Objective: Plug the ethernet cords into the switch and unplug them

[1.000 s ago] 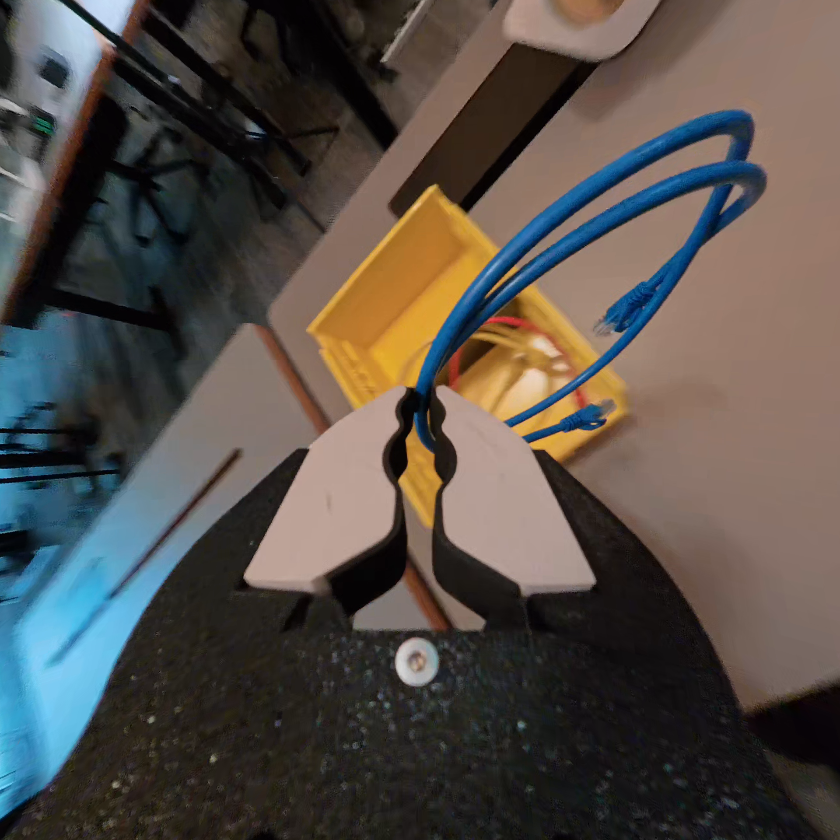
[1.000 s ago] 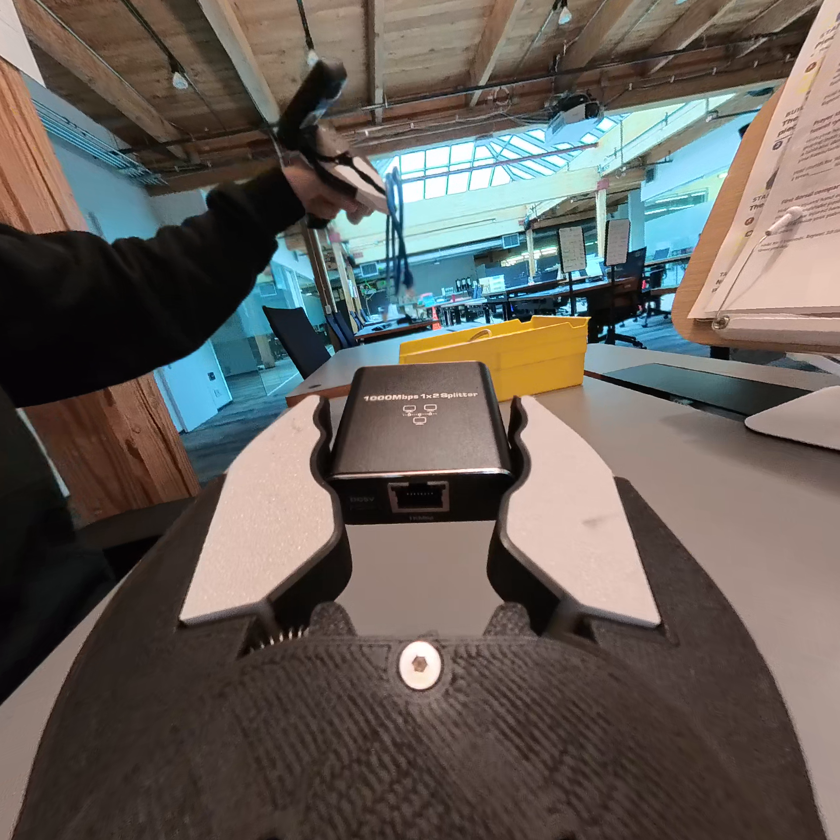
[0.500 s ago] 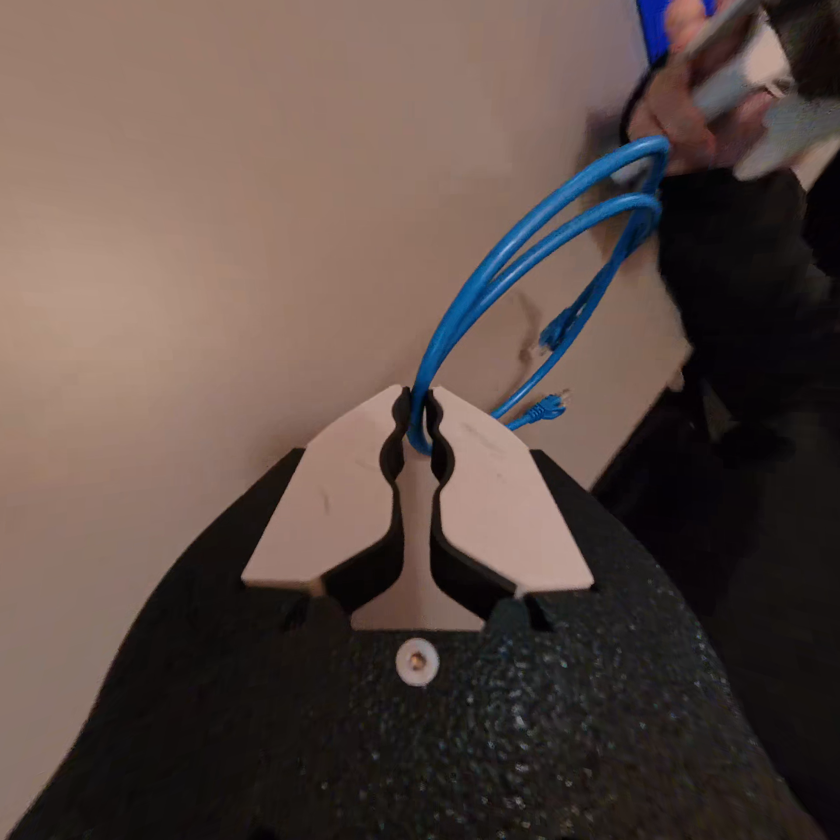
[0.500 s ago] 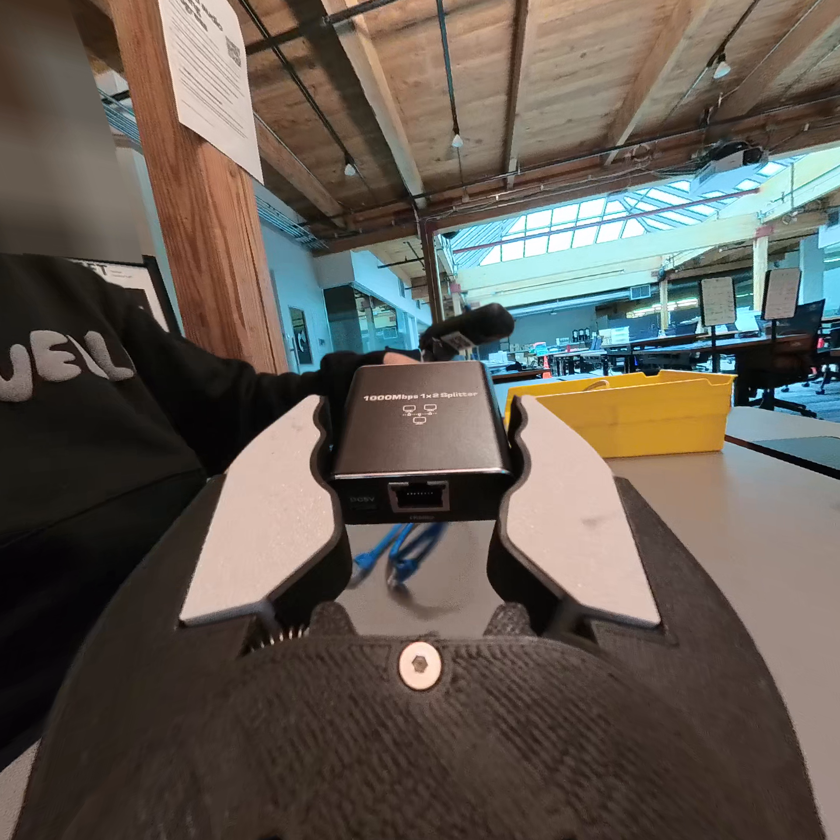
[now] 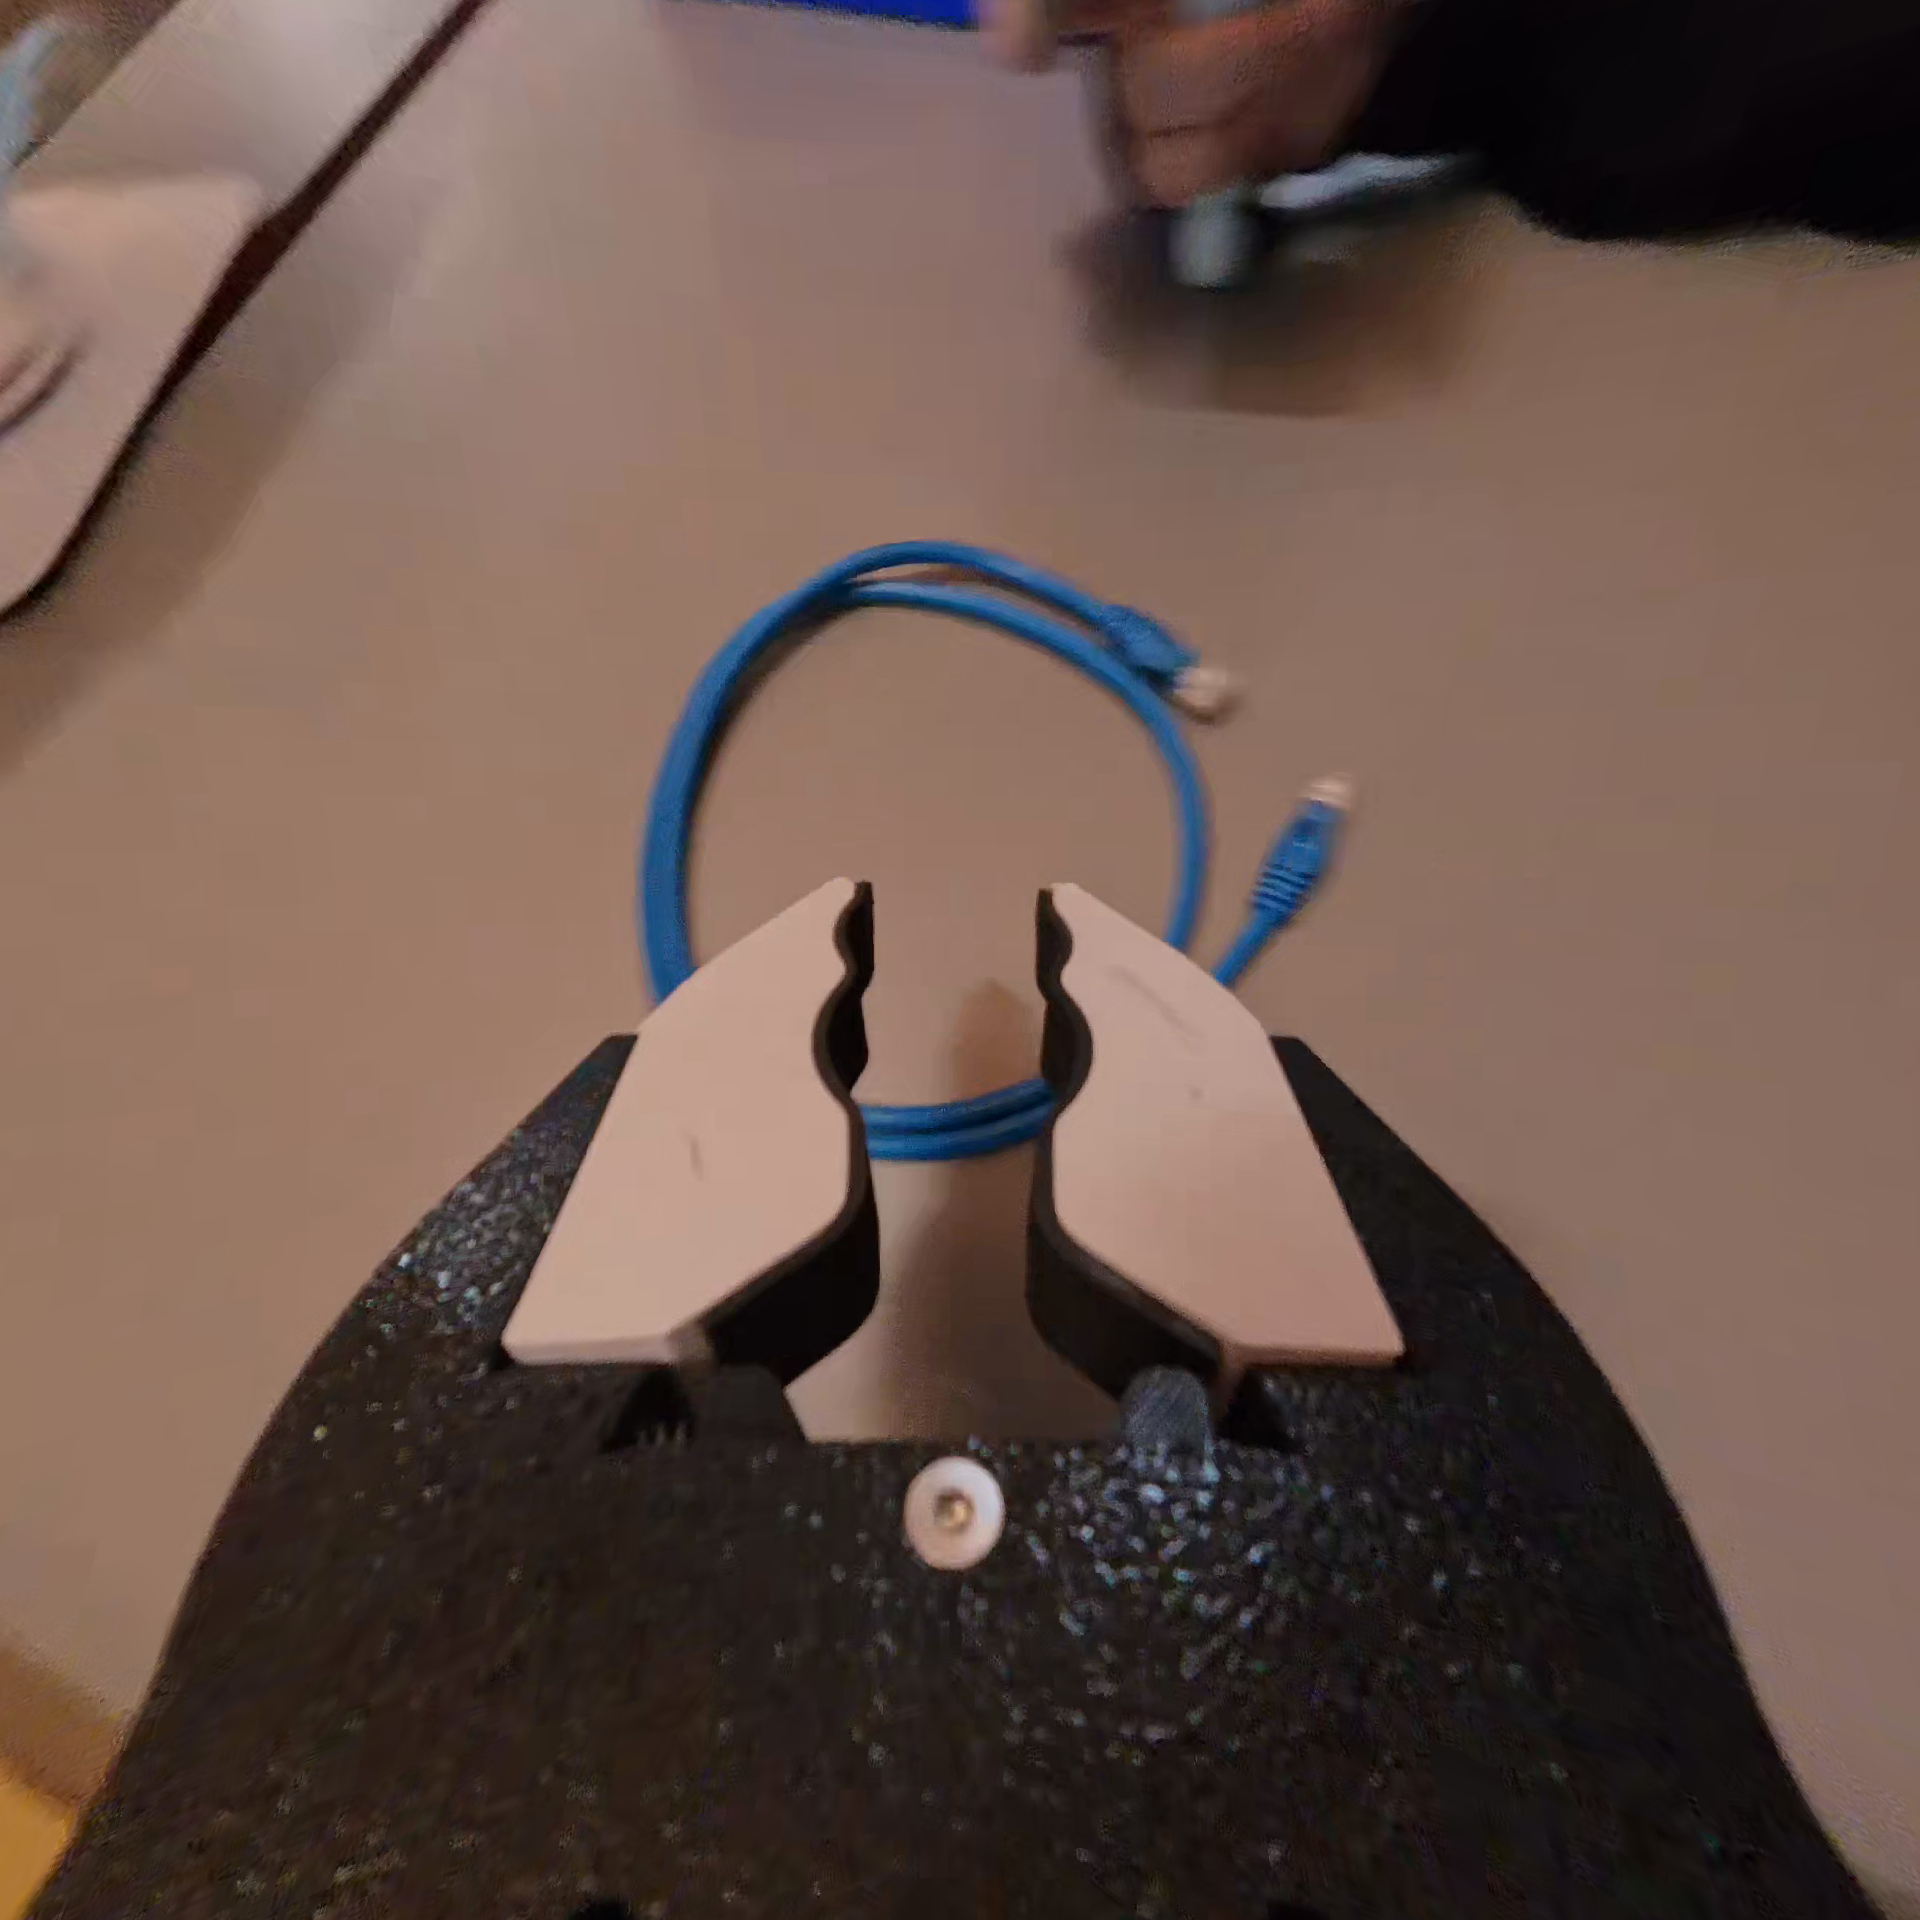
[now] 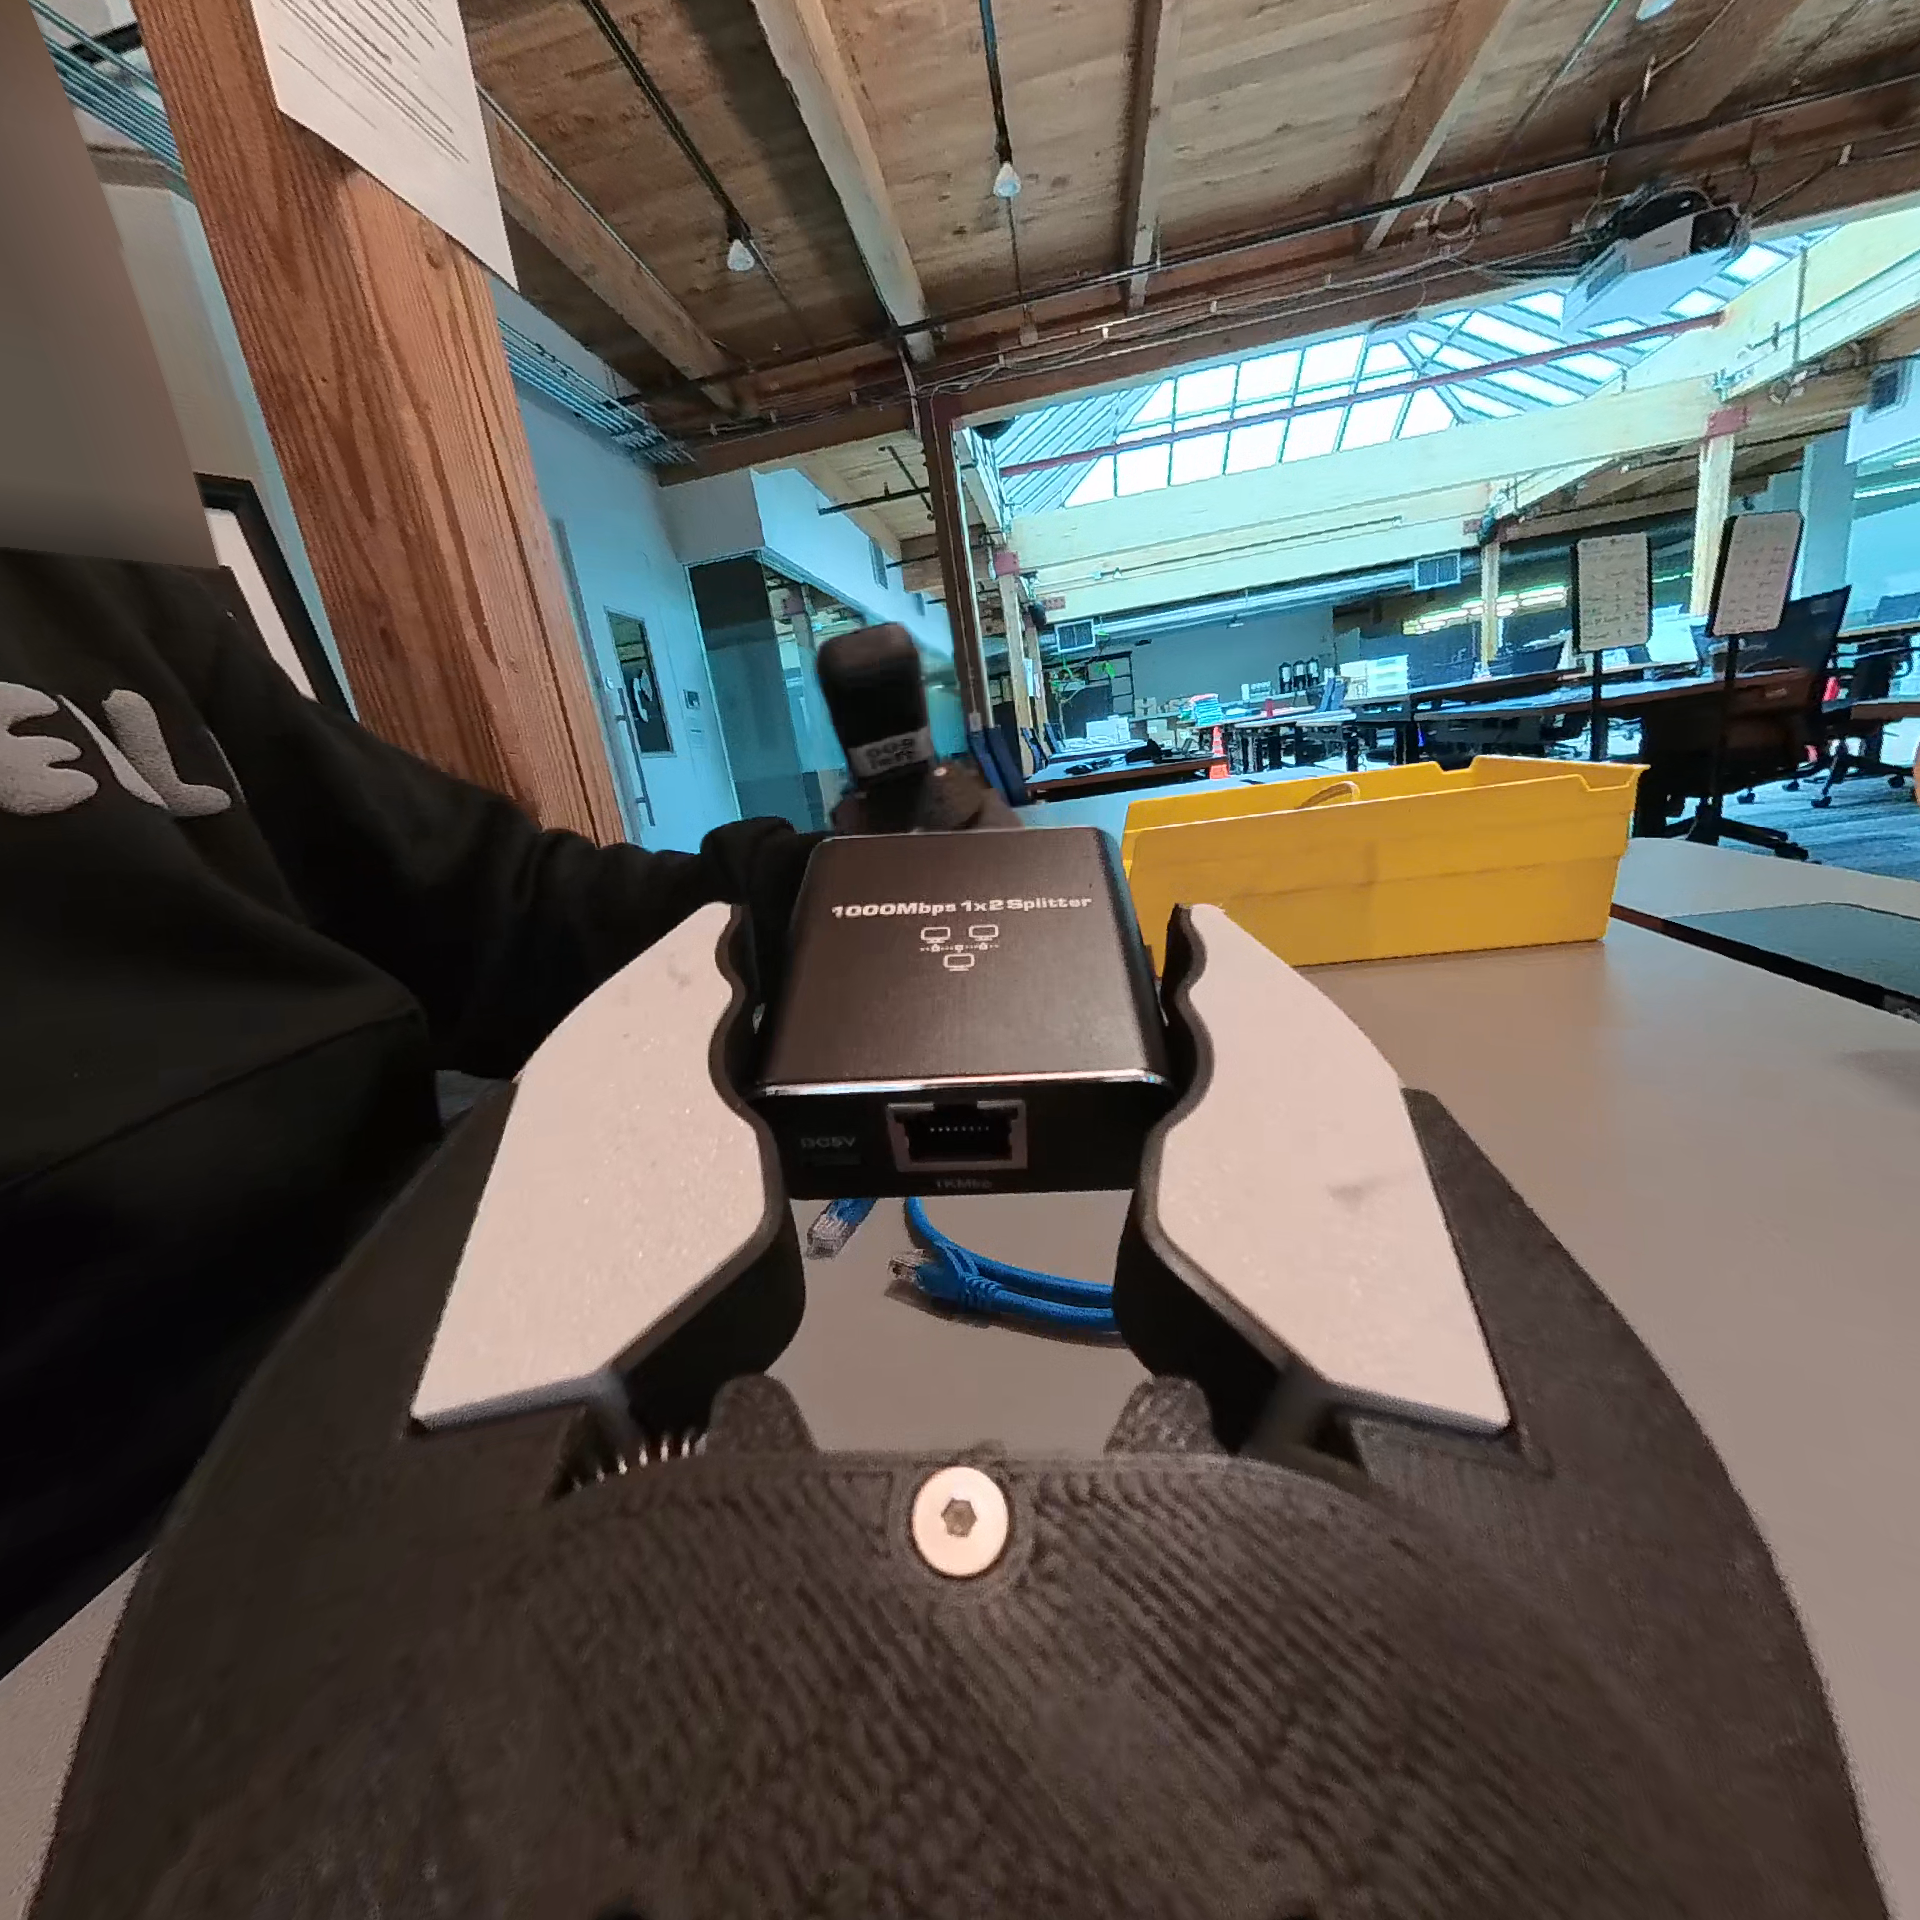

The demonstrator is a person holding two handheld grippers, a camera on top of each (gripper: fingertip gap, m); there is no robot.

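We have the left gripper (image 5: 954,904) hovering low over the counter (image 5: 416,623), its jaws parted a moderate way with nothing between them. The blue cords (image 5: 935,831) lie coiled in a loose ring flat on the counter, and part of the coil runs across beneath the gap of the jaws, but we judge it is lying free, not pinched. Two plug ends point off to the right of the ring: one (image 5: 1496,681) near the top of the loop and one (image 5: 1304,831) lower down, both resting loose on the surface.

Our right gripper (image 6: 961,935) has its jaws closed against the two sides of the black switch (image 6: 956,997), holding it level, raised a little above the counter with one open port (image 6: 956,1132) facing back toward the camera. That port is empty. Below the switch we can see the blue cords again with their plugs lying unattached. A yellow bin (image 6: 1371,862) stands farther back on the counter, well apart from the work.

So, as we read it, the task is only at its beginning: the switch is in hand and the cords are laid out, but no plug is in any port we can see. Still to come are picking up a plug end, seating each cord, and then pulling them out again.
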